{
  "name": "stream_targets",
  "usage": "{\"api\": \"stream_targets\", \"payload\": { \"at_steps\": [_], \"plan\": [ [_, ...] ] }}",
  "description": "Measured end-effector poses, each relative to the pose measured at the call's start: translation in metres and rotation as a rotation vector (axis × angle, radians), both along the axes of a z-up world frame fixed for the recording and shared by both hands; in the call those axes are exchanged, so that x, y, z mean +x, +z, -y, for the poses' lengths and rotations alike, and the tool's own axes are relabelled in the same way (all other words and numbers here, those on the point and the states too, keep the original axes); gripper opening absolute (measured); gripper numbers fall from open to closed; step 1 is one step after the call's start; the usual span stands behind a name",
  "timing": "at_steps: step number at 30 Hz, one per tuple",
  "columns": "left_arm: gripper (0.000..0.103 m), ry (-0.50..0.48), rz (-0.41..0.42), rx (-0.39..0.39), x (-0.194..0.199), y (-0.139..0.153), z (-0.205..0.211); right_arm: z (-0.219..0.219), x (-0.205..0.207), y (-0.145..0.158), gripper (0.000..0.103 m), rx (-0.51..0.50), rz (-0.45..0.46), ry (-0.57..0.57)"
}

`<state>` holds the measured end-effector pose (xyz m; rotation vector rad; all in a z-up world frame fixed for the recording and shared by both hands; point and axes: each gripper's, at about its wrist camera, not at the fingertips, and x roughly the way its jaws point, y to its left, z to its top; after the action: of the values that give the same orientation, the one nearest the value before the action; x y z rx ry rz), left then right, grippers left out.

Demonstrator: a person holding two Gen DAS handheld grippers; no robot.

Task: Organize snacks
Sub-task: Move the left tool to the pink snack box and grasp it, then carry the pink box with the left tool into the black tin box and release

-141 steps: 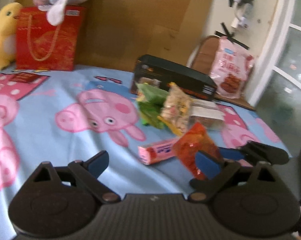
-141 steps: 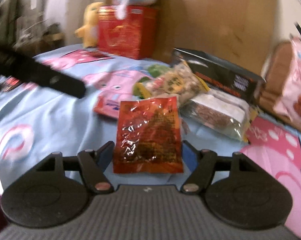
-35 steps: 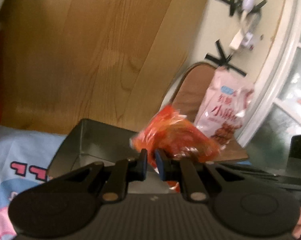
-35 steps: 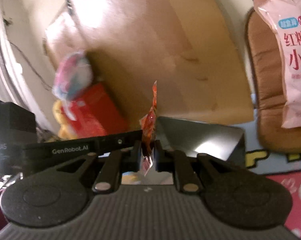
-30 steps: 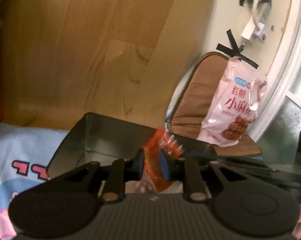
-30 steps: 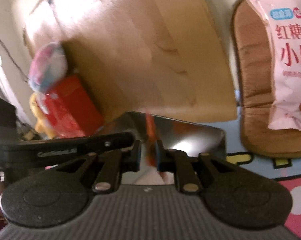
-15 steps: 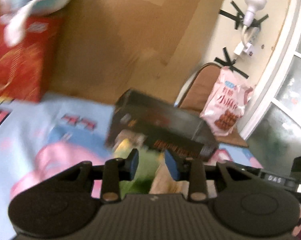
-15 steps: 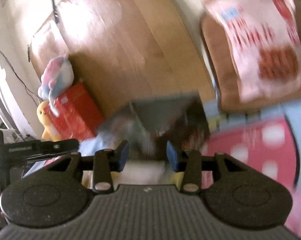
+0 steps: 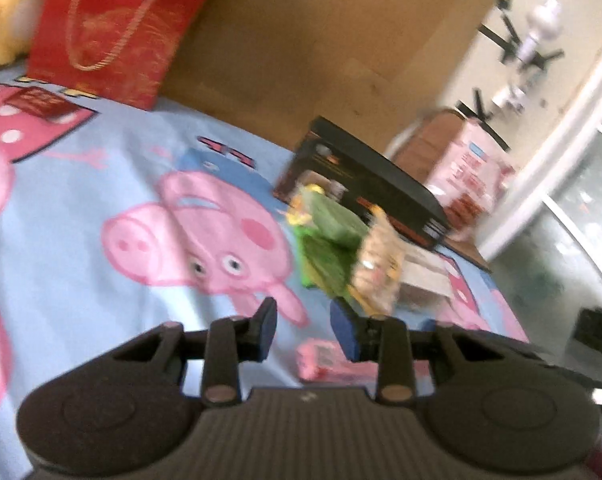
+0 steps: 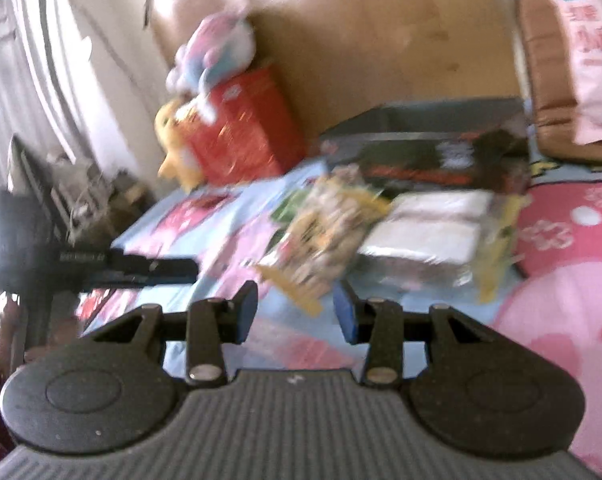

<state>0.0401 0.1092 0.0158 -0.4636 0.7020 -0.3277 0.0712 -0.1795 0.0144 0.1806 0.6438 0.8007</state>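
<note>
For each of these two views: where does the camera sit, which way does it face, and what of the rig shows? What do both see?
Left wrist: behind the open left gripper, facing the black box across the cartoon-pig cloth.
Right wrist: behind the open right gripper, facing the yellow-edged snack bag; the left gripper shows at the left edge.
Shared: box, snack pile, red gift bag.

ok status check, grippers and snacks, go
Left gripper open, empty. Right gripper open, empty. Snack pile loose on the sheet beside the black box; pink packet below the left gripper. Nothing blocking.
</note>
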Motion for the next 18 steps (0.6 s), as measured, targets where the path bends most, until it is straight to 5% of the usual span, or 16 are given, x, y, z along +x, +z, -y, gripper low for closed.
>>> {"api": "stream_targets", "payload": {
  "at_steps": [6,9,18],
  "plan": [
    [0.042,-0.042,-0.04,-0.016,-0.004,-0.01,0.01,0.0,-0.015,-0.007,0.048,-0.12,0.056,-0.003],
    [0.042,-0.053,-0.051,-0.015,-0.004,-0.014,0.015,0.002,-0.02,-0.013,0.058,-0.17,0.08,-0.021],
    [0.04,-0.071,-0.068,0.053,-0.004,-0.018,0.043,-0.008,-0.03,-0.024,0.05,-0.191,0.08,-0.035]
  ]
}}
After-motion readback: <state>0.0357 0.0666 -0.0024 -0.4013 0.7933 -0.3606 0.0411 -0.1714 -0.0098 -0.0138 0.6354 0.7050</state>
